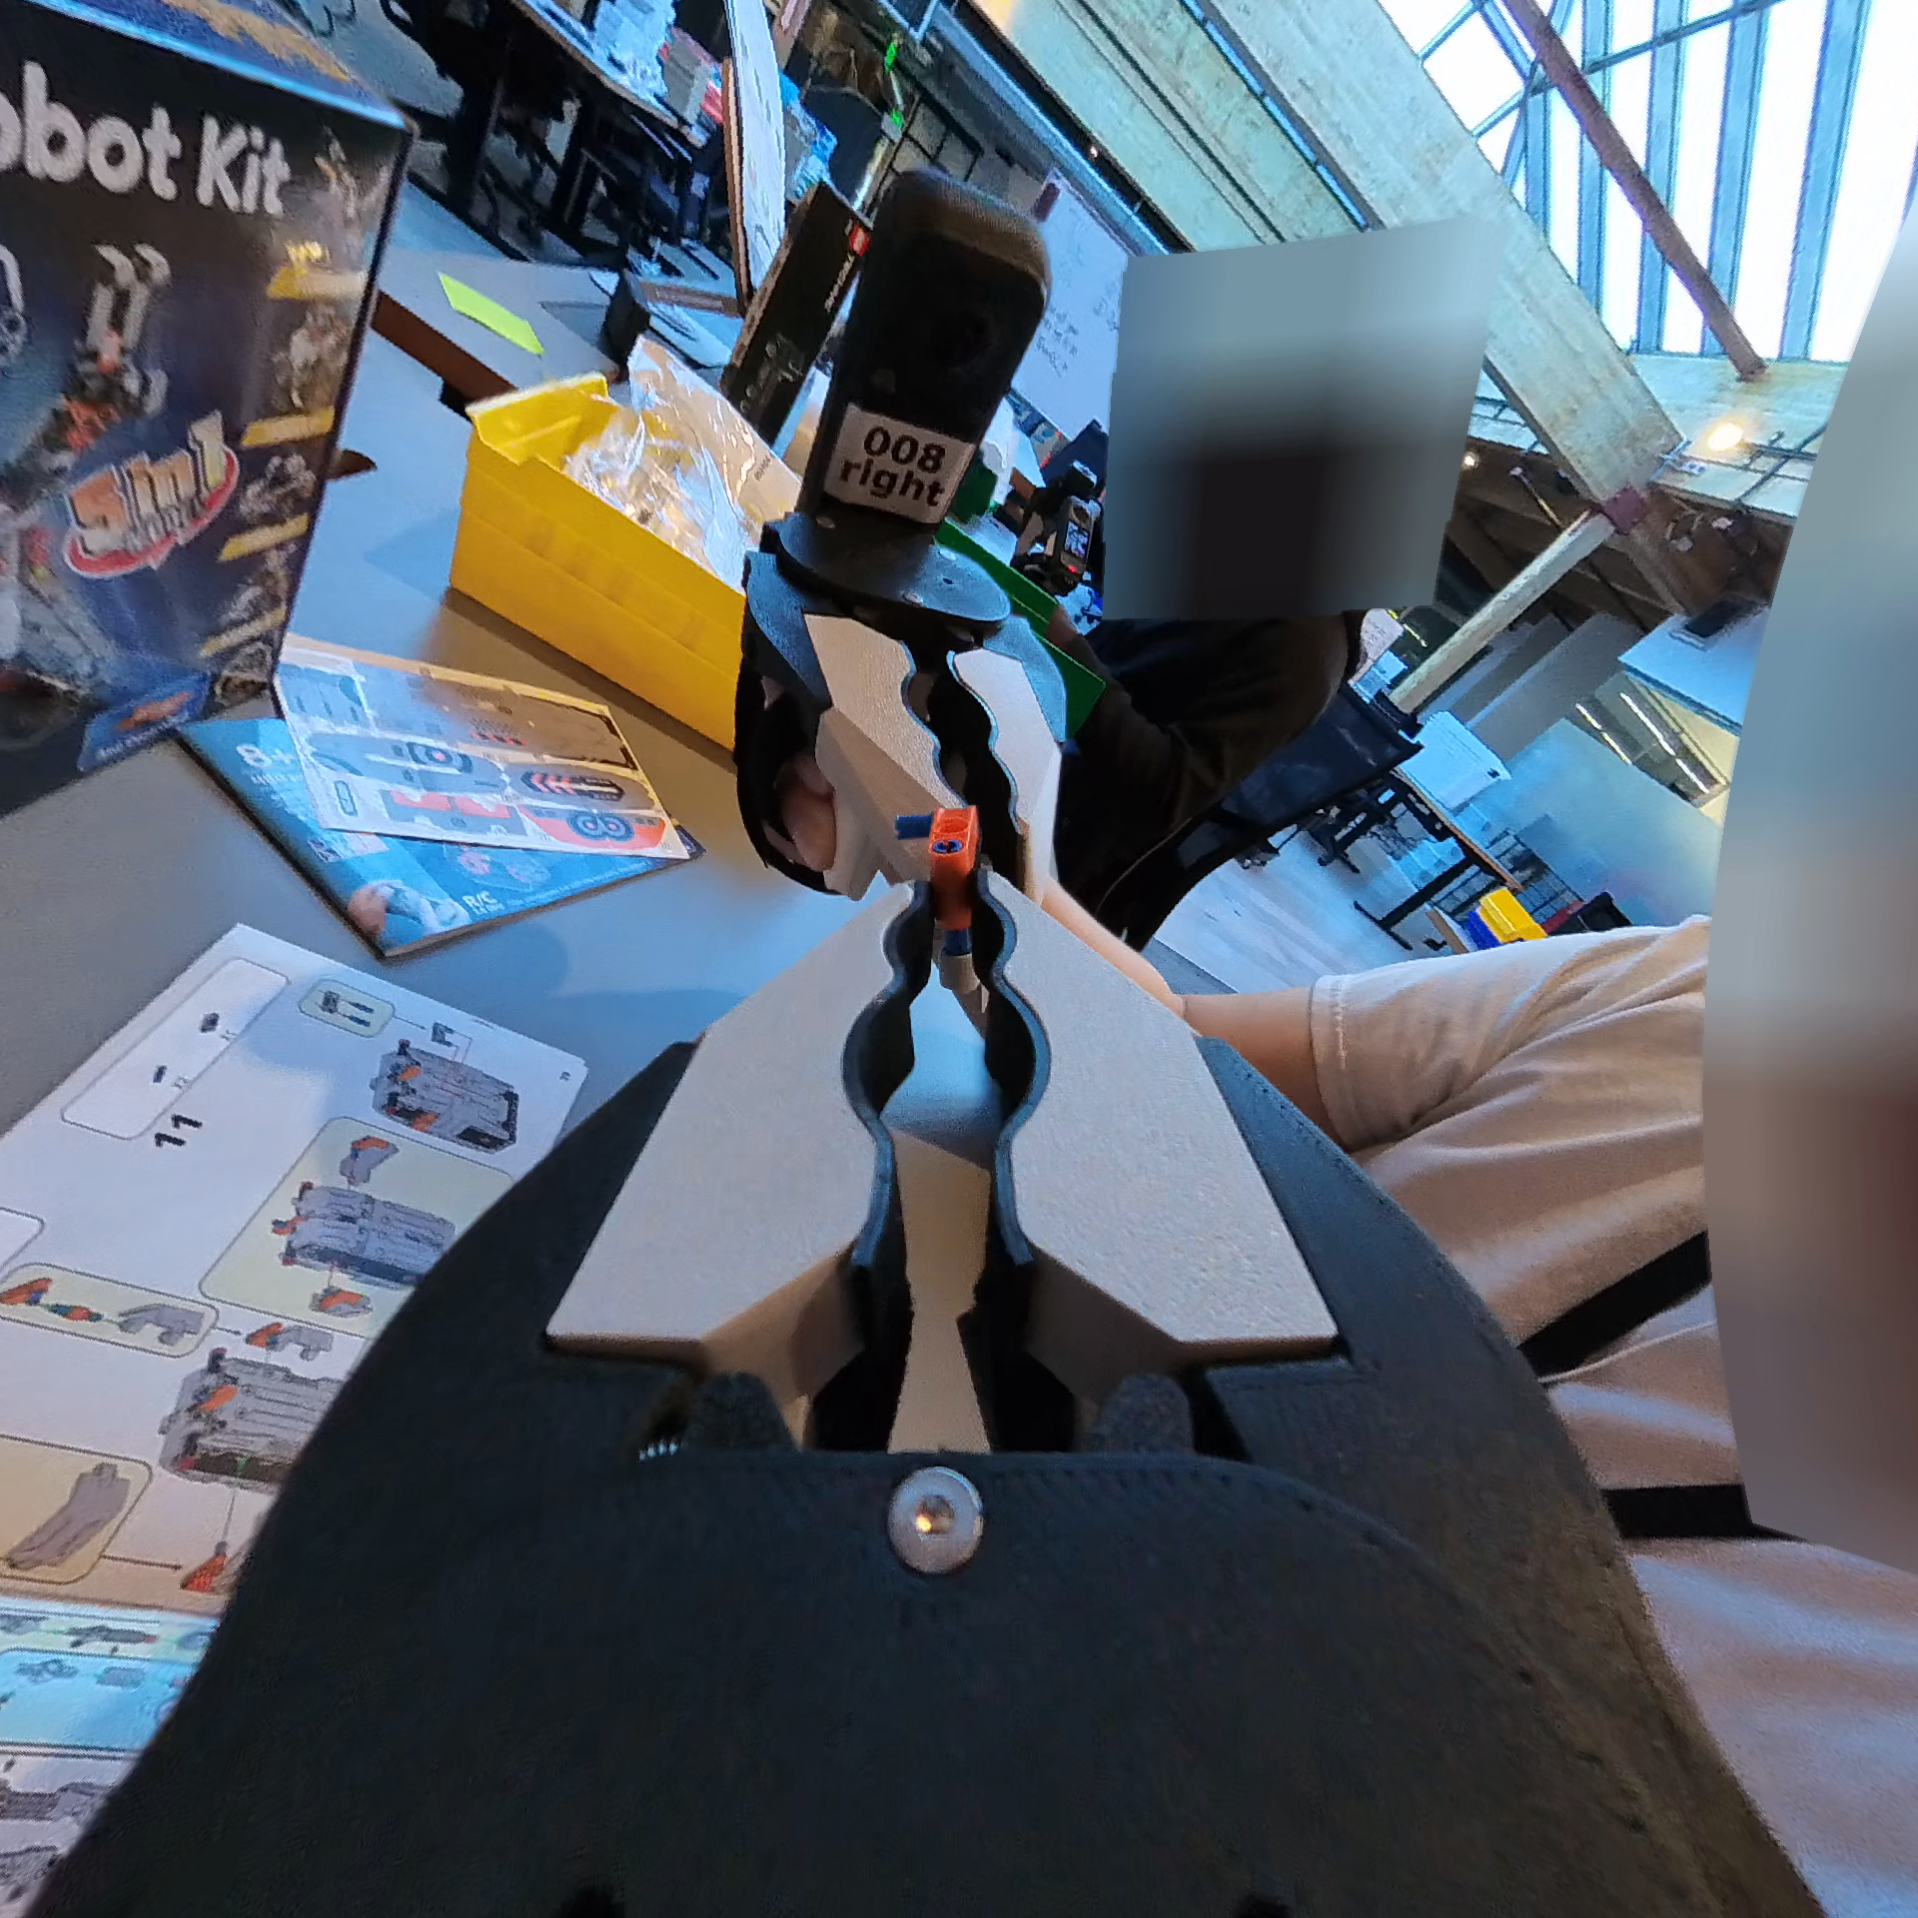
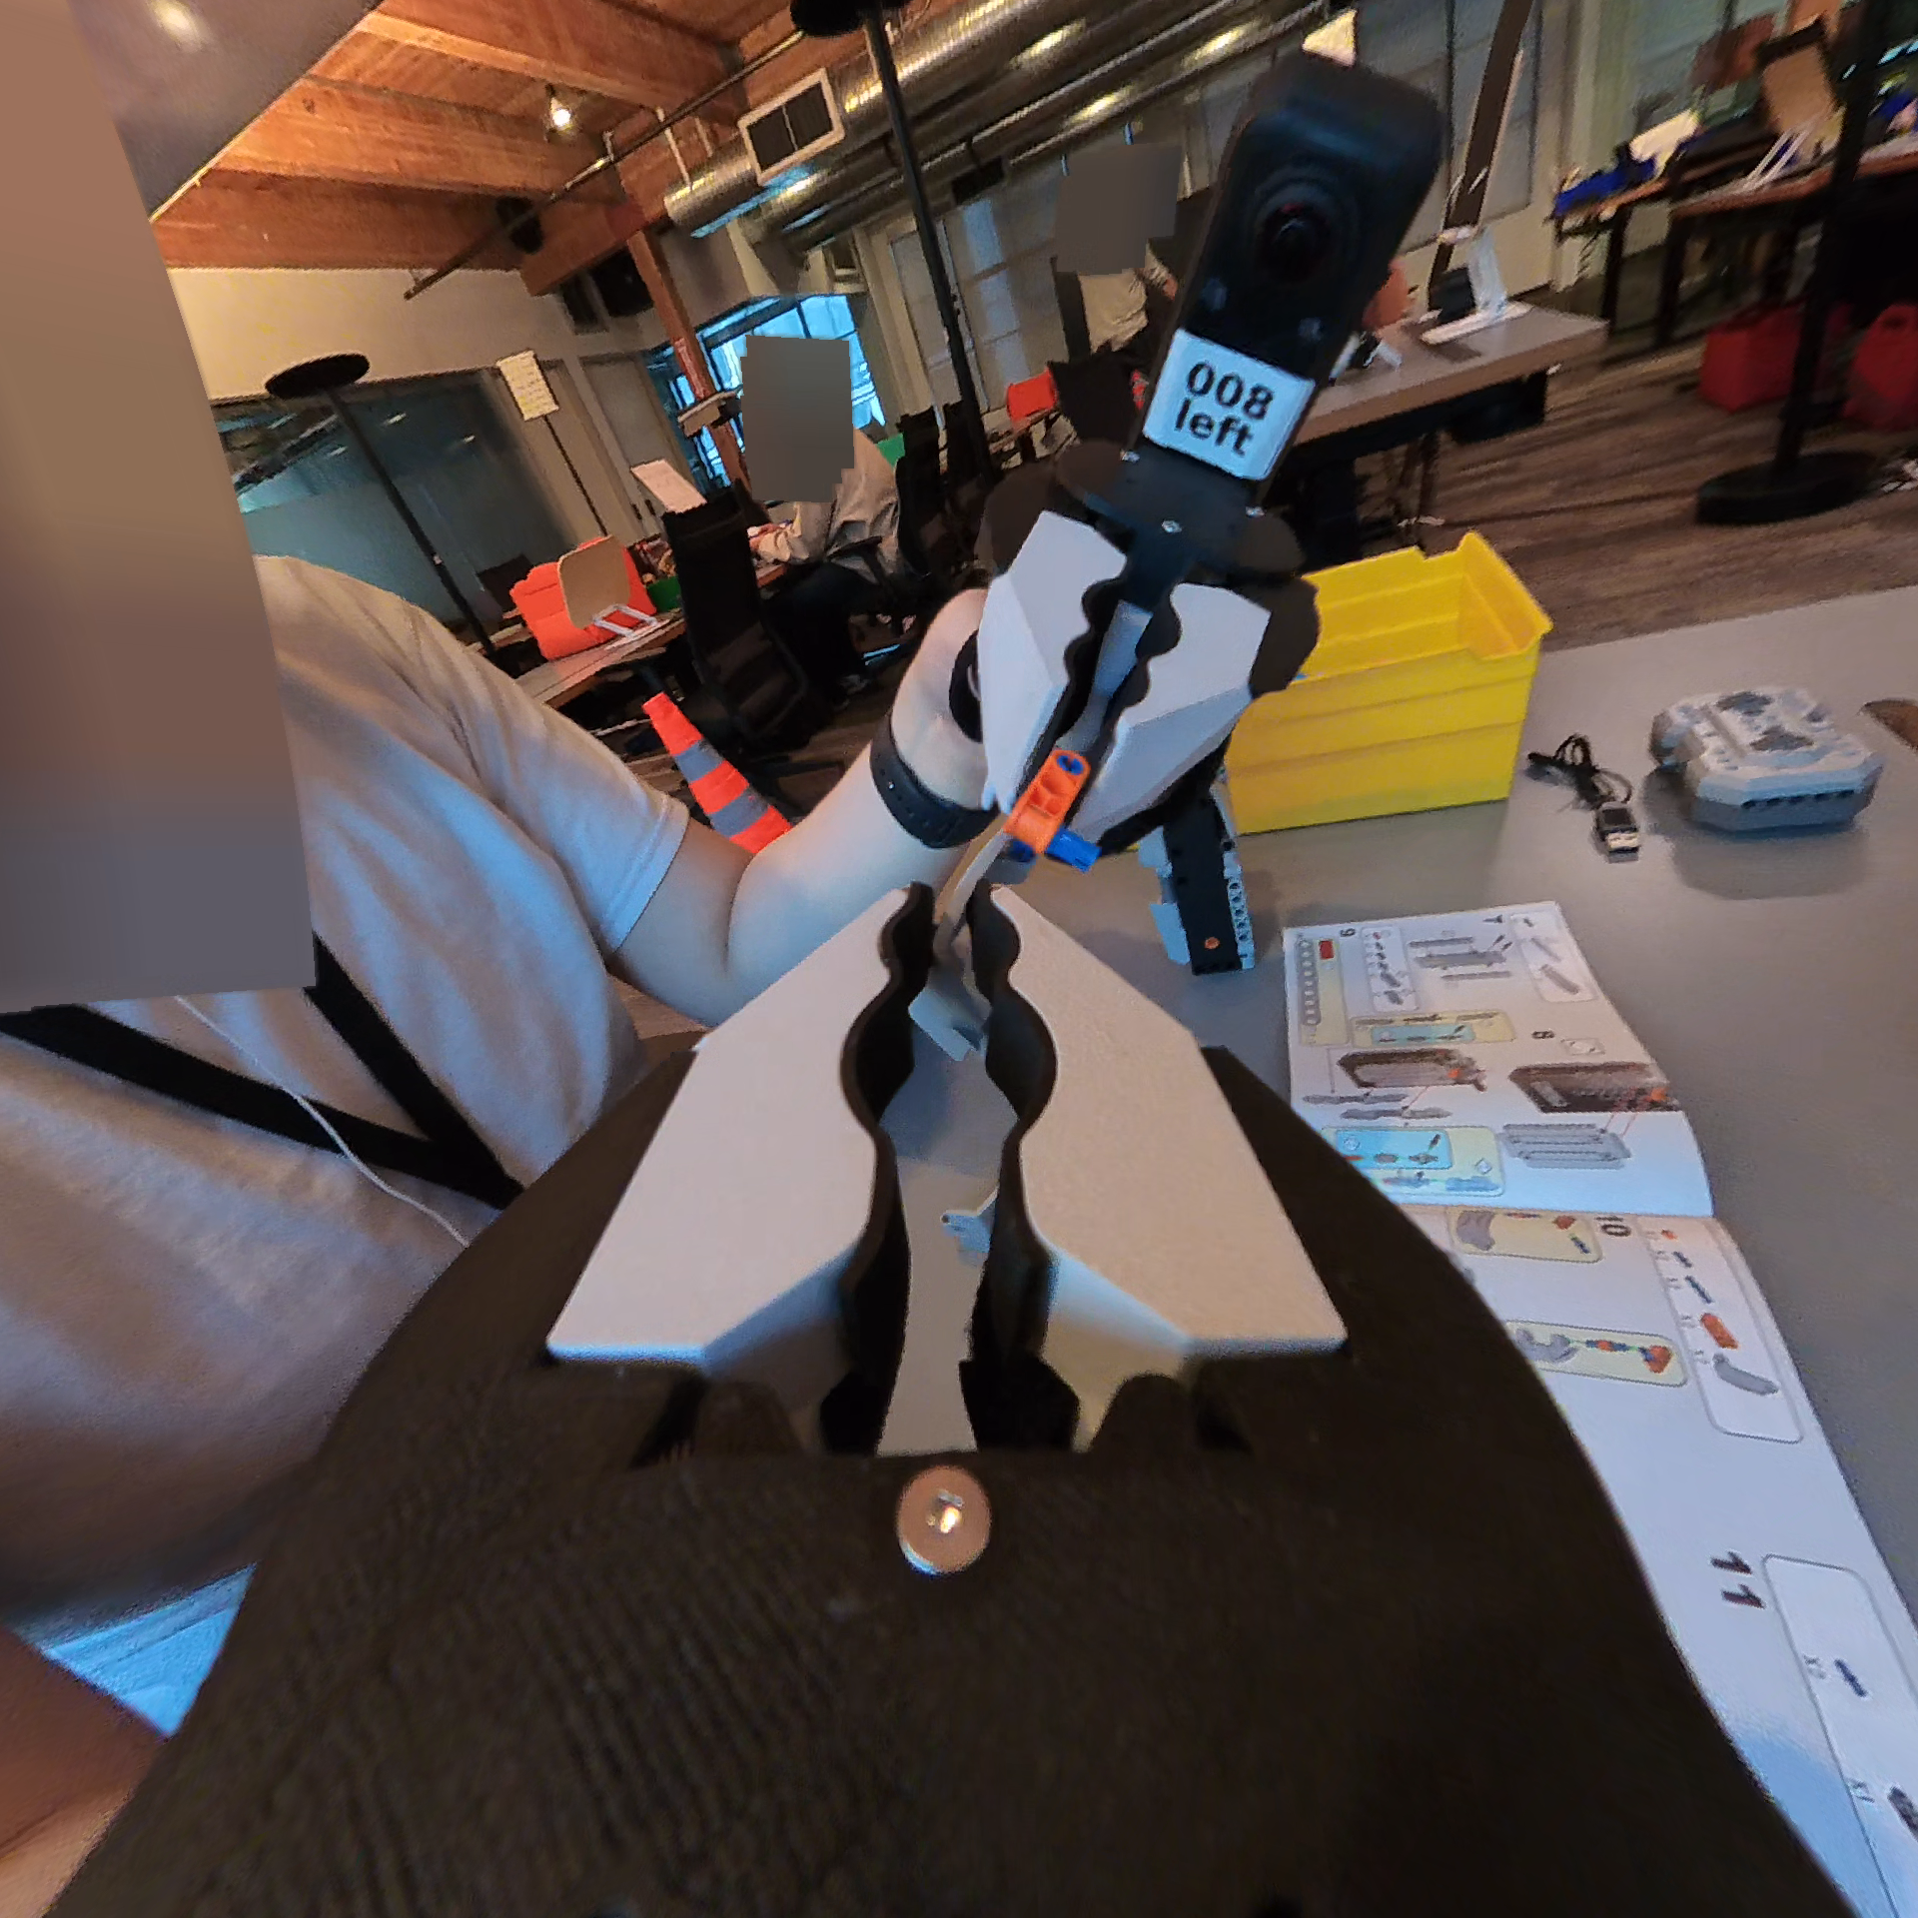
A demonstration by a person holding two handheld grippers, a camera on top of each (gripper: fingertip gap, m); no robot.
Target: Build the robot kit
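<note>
left gripper [image 1: 950, 898] clamps orange piece [image 1: 953, 867]; right gripper [image 2: 960, 913] closed on grey piece [image 2: 950, 1012]. tips meet above table [image 1: 125, 861], manual [image 2: 1495, 1090], yellow bin [image 2: 1391, 706] nearby.

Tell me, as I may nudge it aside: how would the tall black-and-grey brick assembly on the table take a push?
The tall black-and-grey brick assembly stands on a narrow foot, so it would probably tip rather than slide. Being clipped plastic pieces, it is likely light and stiff, though a fall might loosen parts.
</note>
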